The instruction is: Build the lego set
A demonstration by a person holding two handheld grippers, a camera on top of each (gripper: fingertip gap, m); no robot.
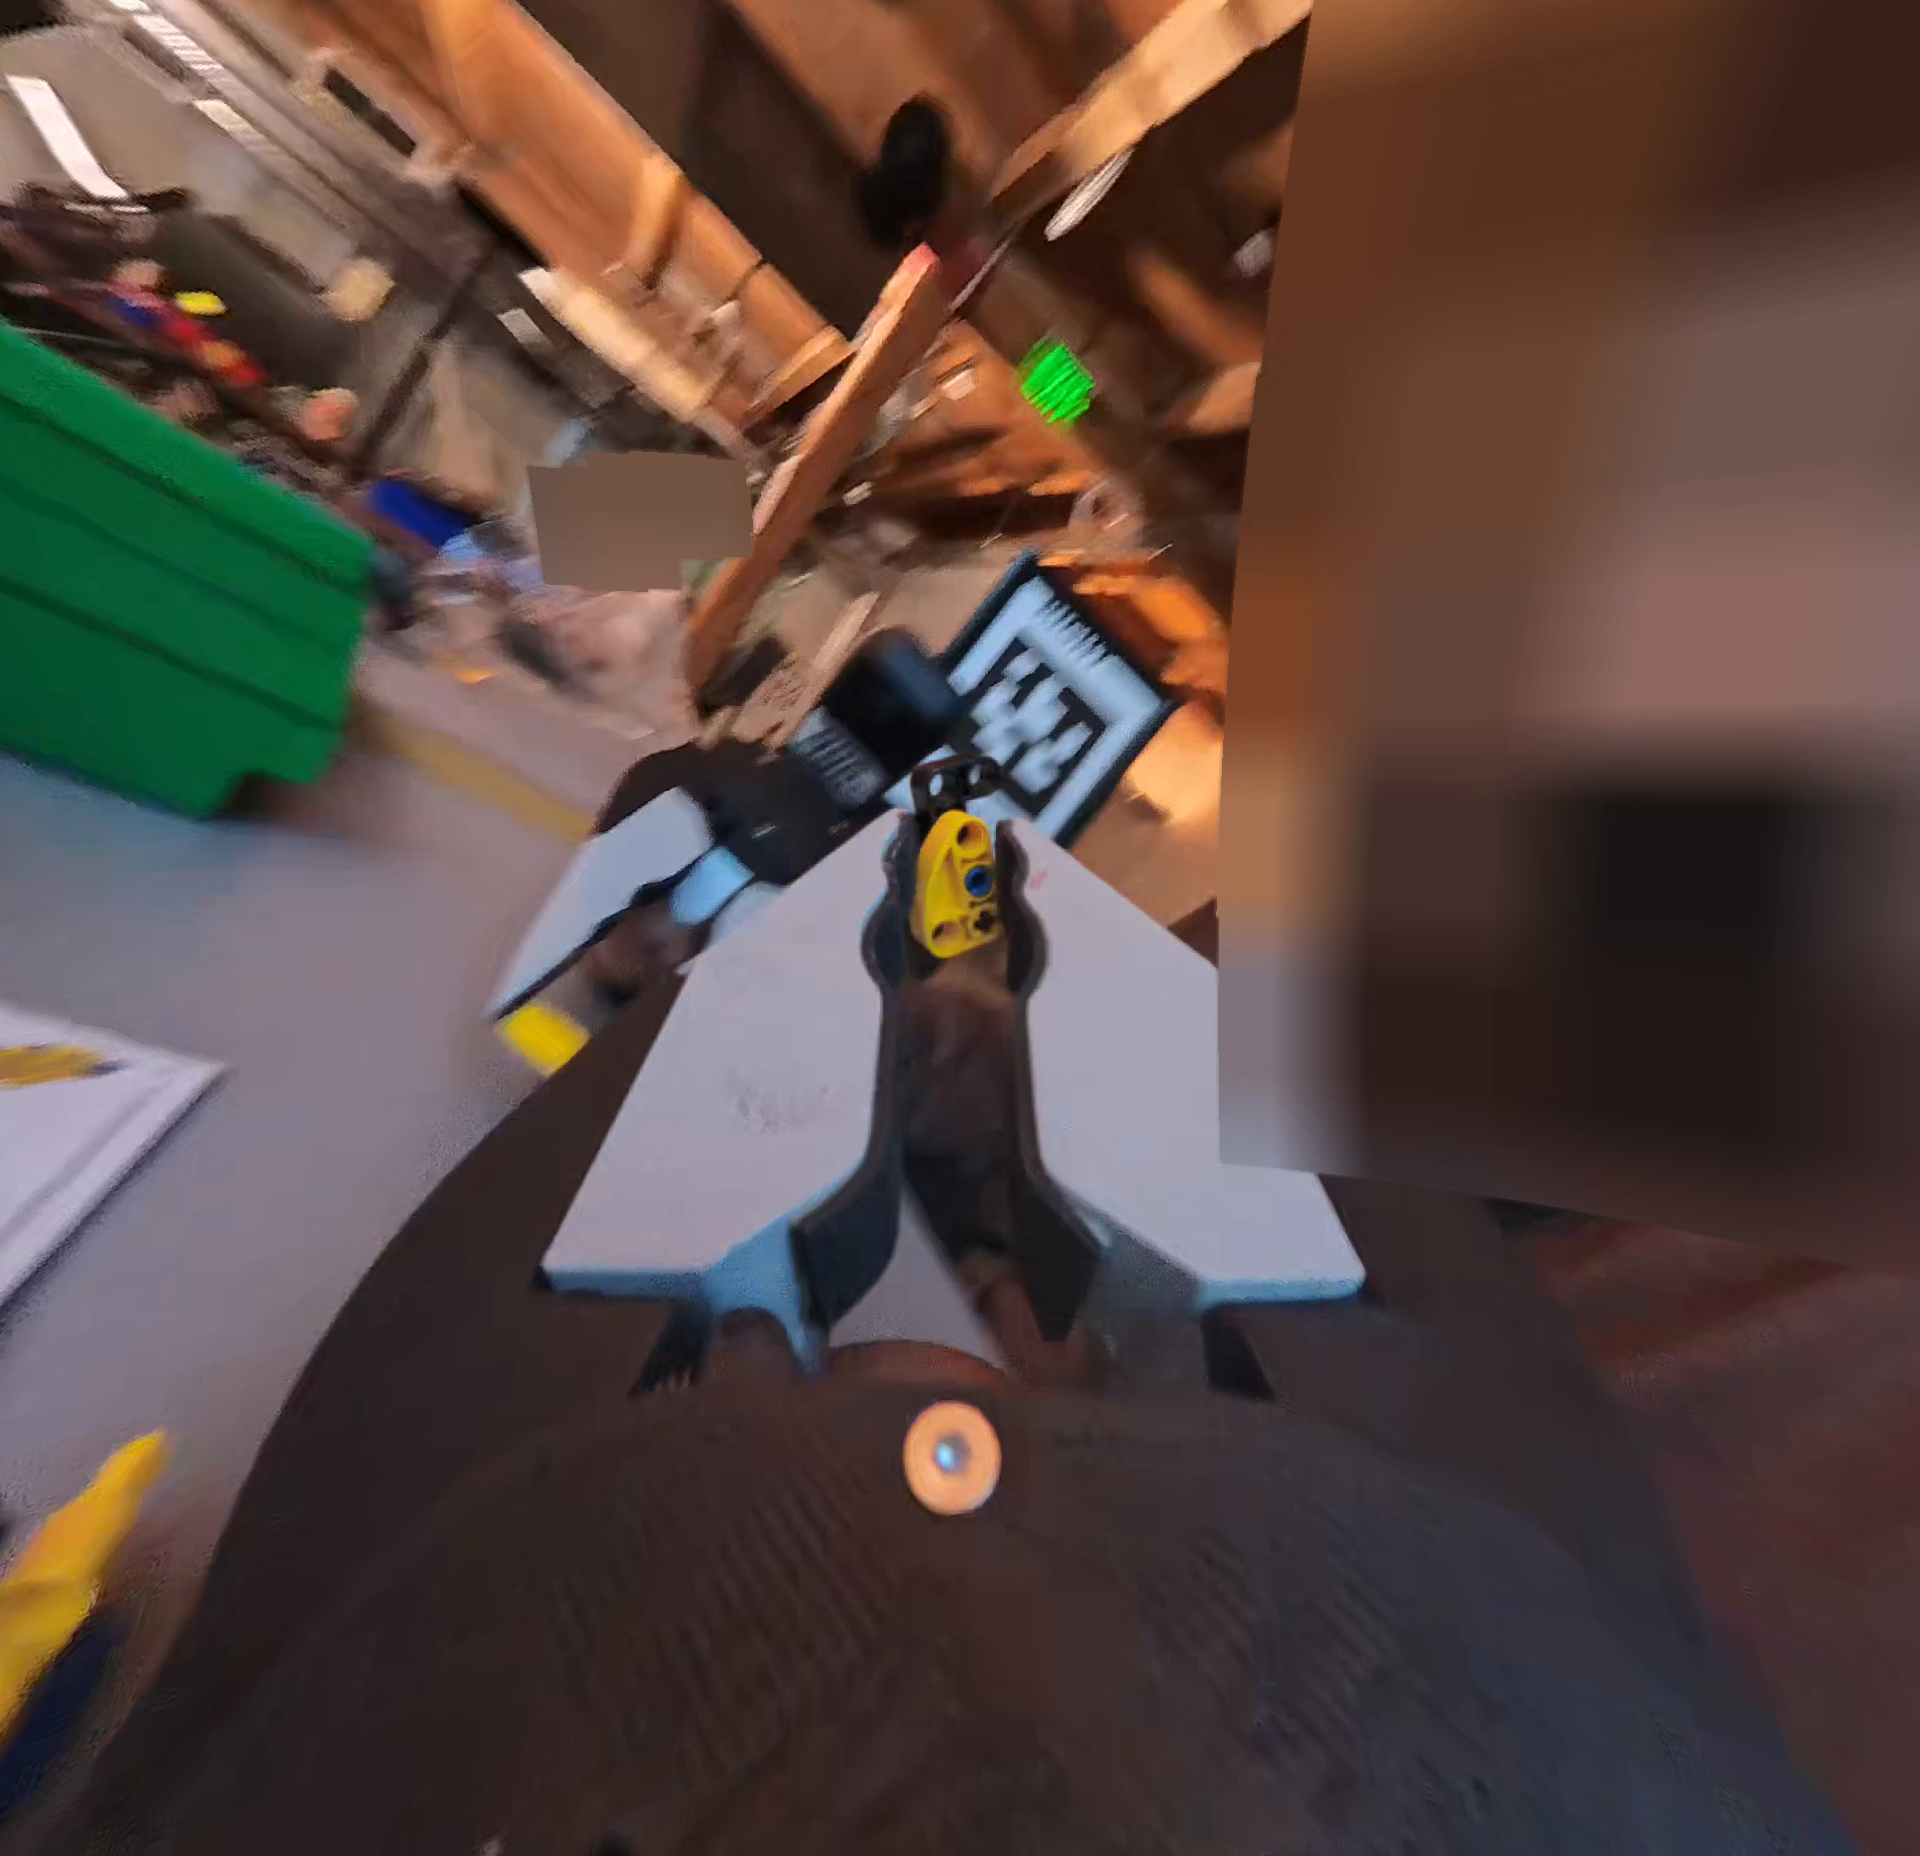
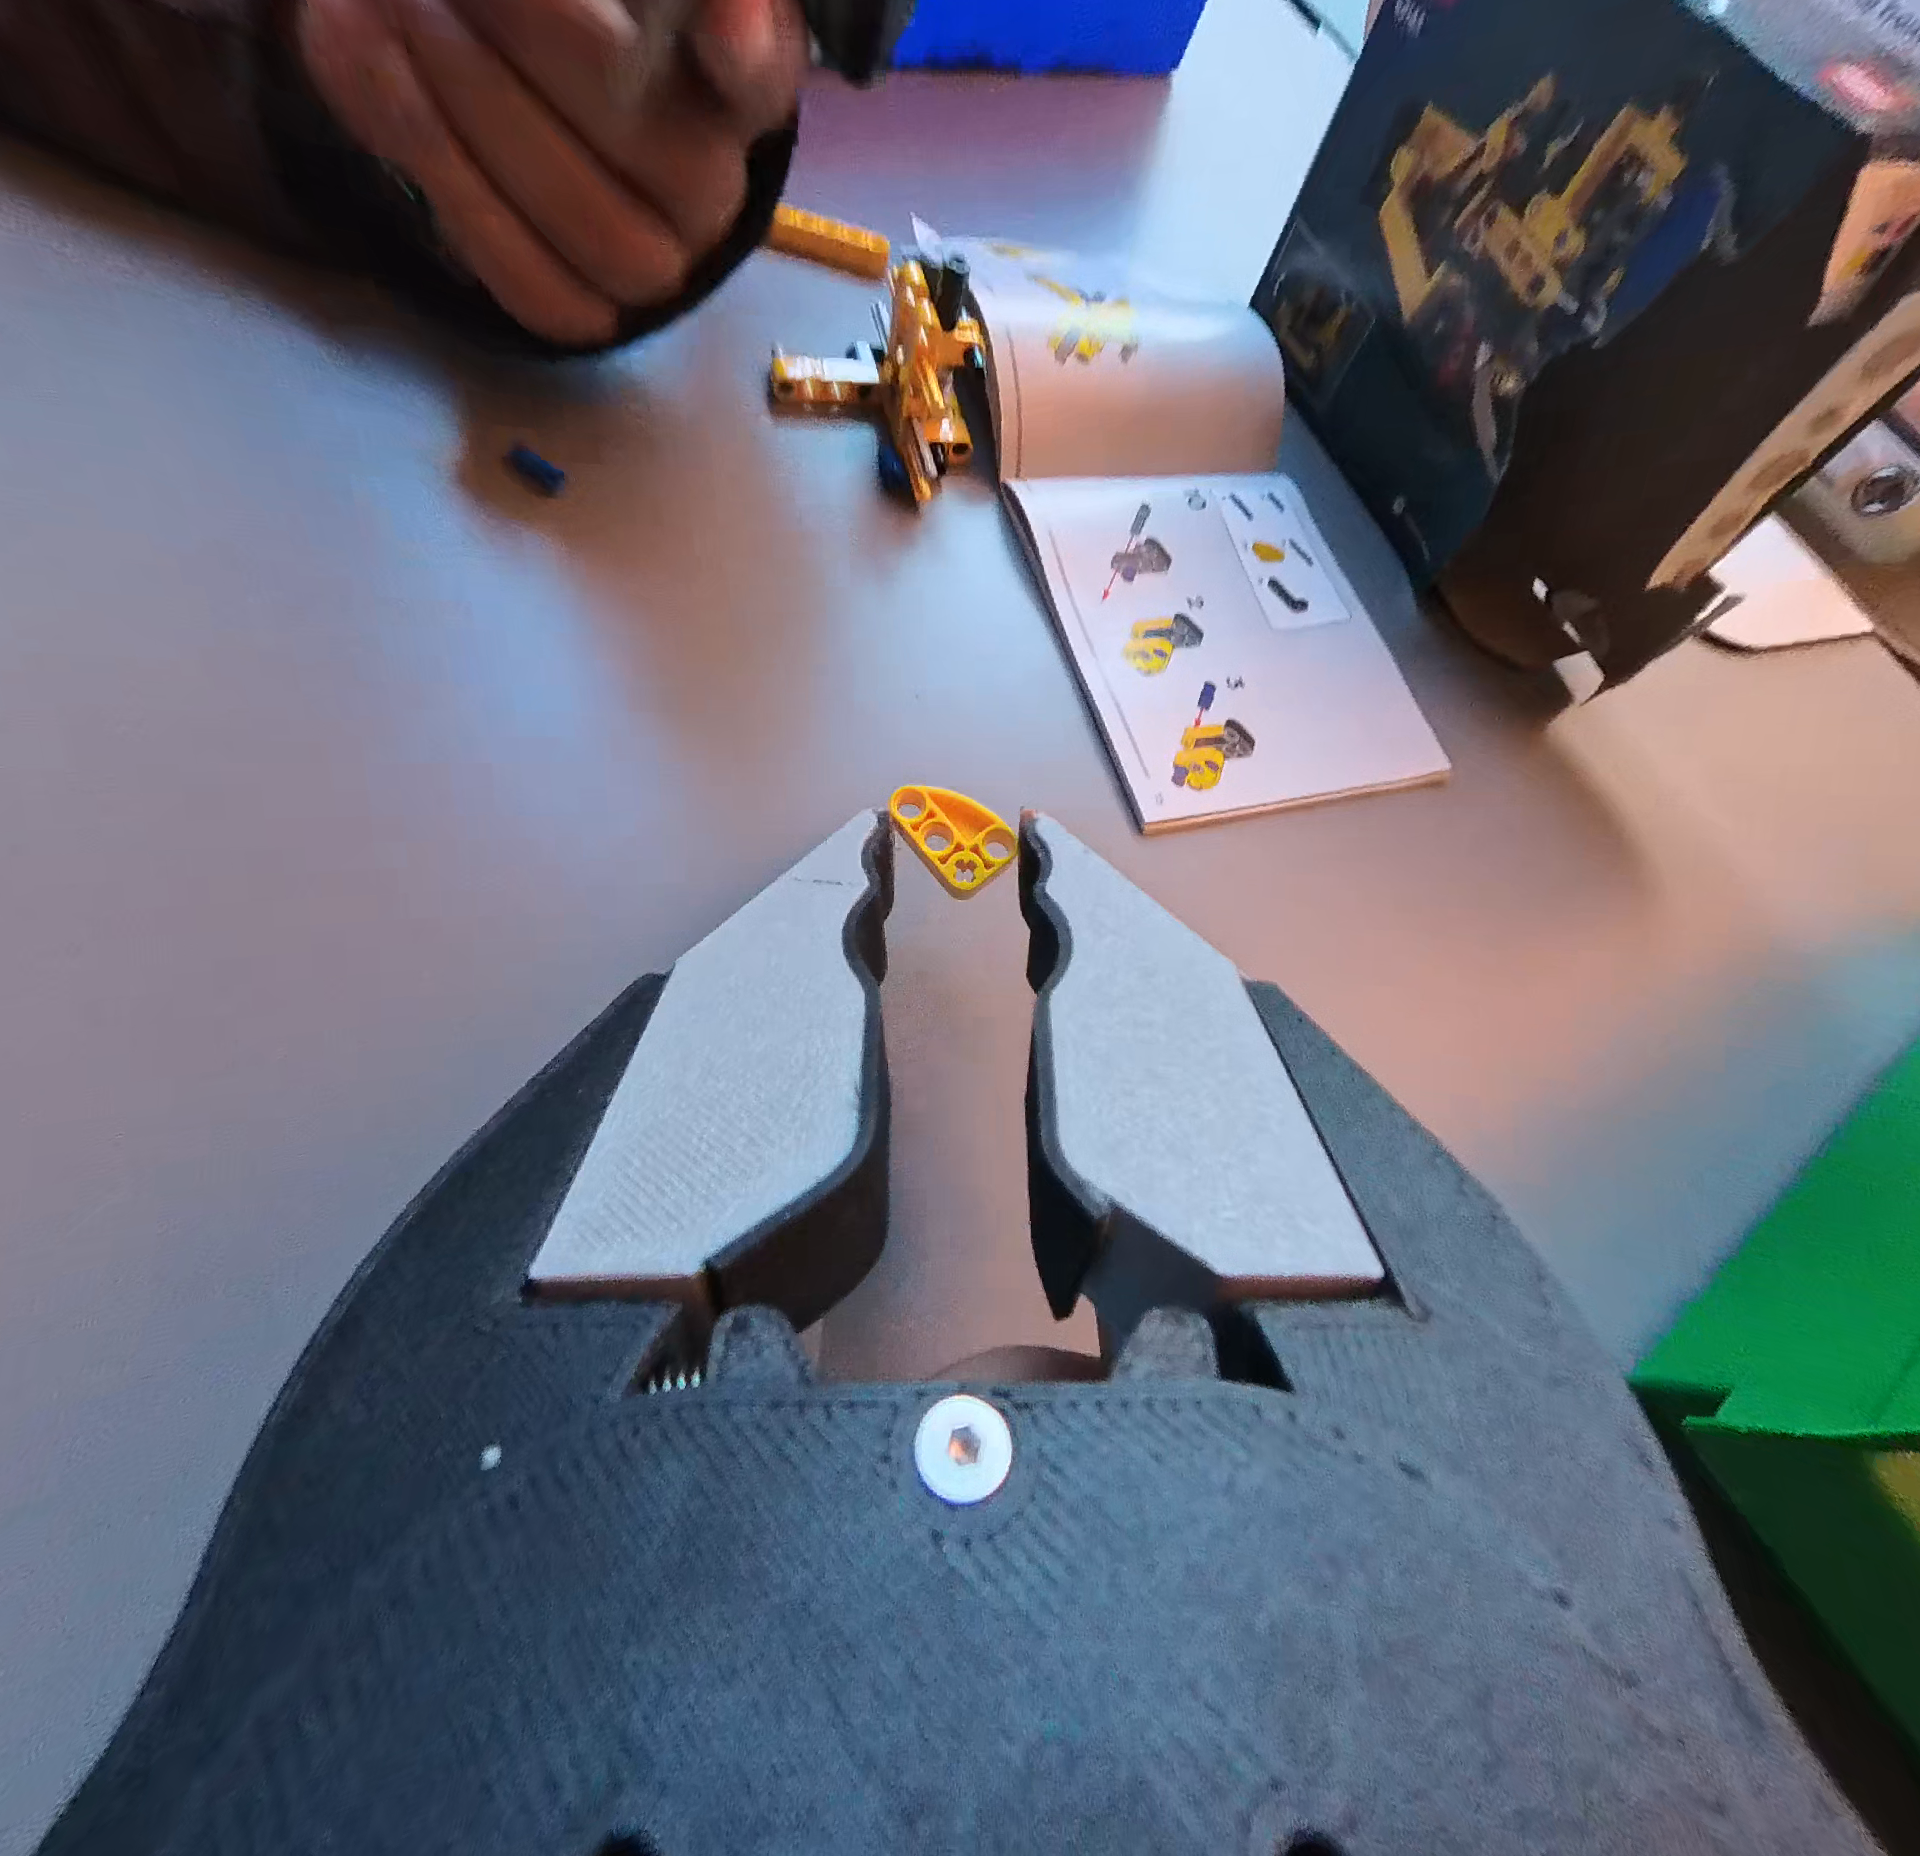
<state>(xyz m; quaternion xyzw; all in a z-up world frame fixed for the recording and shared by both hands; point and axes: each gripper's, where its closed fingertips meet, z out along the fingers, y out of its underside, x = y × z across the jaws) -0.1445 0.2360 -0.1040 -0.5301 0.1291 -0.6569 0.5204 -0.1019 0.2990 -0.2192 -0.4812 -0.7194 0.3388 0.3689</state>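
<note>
My left gripper [image 1: 954, 887] is shut on a small yellow lego piece [image 1: 956, 897] with a blue pin in it and a black piece [image 1: 954, 778] on its top, held up in the air. My right gripper [image 2: 954, 850] has its fingertips against both sides of a flat yellow curved plate with holes [image 2: 951, 835], low over the grey table [image 2: 416, 767]. The right gripper also shows in the left wrist view [image 1: 665, 892], blurred. A partly built yellow assembly [image 2: 914, 372] lies farther back on the table. A loose blue pin [image 2: 535, 471] lies to its left.
An open instruction booklet [image 2: 1226, 643] lies right of the plate, with the dark set box [image 2: 1558, 248] behind it. A hand [image 2: 540, 133] holding the other gripper is at the upper left. A green bin [image 2: 1829, 1339] stands at the right edge; it also shows in the left wrist view [image 1: 156, 580].
</note>
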